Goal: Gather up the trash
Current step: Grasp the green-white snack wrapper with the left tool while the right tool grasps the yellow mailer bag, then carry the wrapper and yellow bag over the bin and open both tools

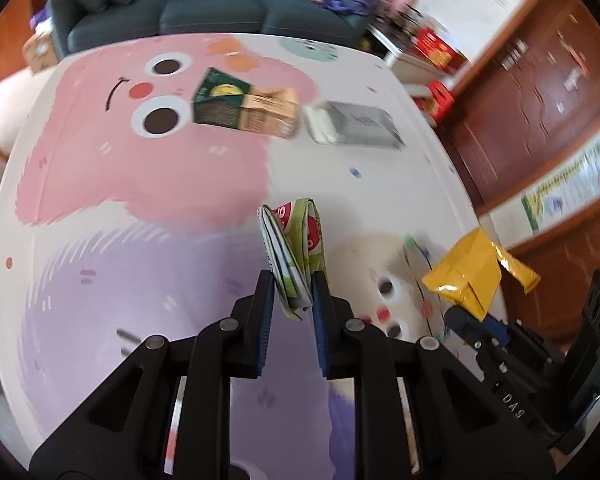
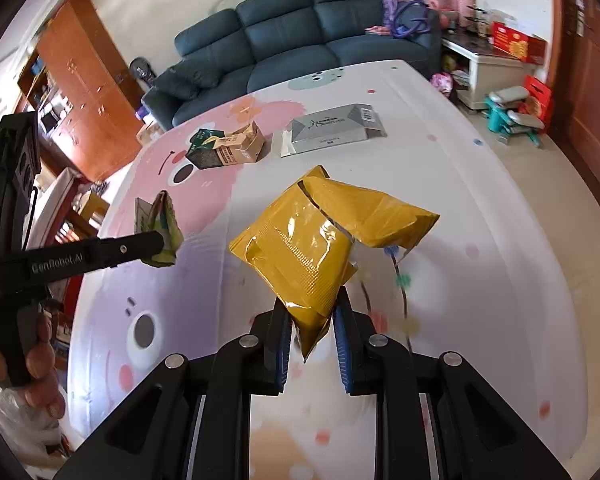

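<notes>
My left gripper (image 1: 292, 284) is shut on a folded green and white carton (image 1: 296, 240), held above the cartoon mat (image 1: 140, 184). The right wrist view shows the same carton (image 2: 162, 226) in the left gripper (image 2: 160, 246) at the left, a hand on its handle. My right gripper (image 2: 312, 312) is shut on the lower corner of a crumpled yellow wrapper (image 2: 320, 240); that wrapper (image 1: 472, 276) also shows at the right of the left wrist view. A green and tan drink carton (image 2: 226, 148) and a flat grey packet (image 2: 332, 128) lie farther back on the mat.
A dark blue sofa (image 2: 292, 40) stands beyond the mat's far edge. Orange wooden cabinets (image 2: 80, 80) line the left, a white side table (image 2: 488, 64) with red boxes the right. A white plastic bag (image 2: 16, 420) hangs at lower left. Brown doors (image 1: 540, 92) close the right side.
</notes>
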The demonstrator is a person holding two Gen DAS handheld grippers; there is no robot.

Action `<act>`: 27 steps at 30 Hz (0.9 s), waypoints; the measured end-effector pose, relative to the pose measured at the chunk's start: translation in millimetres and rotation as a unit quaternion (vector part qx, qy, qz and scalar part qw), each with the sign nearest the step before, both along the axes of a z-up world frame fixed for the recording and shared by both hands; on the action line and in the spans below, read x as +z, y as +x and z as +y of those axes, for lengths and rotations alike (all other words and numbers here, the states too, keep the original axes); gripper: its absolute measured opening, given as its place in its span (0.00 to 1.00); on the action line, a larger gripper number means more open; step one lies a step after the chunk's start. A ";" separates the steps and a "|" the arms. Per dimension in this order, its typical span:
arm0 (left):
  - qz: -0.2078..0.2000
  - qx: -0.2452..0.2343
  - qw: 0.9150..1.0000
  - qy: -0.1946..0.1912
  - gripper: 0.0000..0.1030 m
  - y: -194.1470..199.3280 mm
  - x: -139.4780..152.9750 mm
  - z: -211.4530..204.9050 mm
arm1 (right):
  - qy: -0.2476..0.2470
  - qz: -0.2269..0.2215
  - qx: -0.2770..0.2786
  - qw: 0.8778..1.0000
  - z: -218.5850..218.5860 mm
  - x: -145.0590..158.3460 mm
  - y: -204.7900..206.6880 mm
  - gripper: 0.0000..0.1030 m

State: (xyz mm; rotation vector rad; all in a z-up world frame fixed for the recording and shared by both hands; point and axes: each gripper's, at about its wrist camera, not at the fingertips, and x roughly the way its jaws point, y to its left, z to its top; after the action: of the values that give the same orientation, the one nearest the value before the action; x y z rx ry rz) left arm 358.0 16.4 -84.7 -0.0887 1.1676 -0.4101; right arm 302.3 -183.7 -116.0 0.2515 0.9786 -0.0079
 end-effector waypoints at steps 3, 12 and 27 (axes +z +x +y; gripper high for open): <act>-0.007 -0.044 0.999 0.012 0.15 -27.2 8.9 -10.4 | 0.000 -0.004 -0.022 1.000 3.3 8.6 -30.5 0.18; 0.010 -0.179 0.980 0.083 0.14 -106.8 25.1 -48.6 | -0.010 0.002 -0.110 0.994 8.5 24.3 -150.6 0.18; -0.017 -0.183 0.976 0.118 0.14 -240.2 41.0 -101.5 | -0.010 -0.013 -0.113 0.993 -7.7 32.9 -317.9 0.18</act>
State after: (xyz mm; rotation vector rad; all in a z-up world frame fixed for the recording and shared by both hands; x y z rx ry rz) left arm 117.8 -85.1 -43.7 0.3452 1.1930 -0.5907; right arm -15.6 -191.5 -83.0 0.3417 0.9206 -0.2205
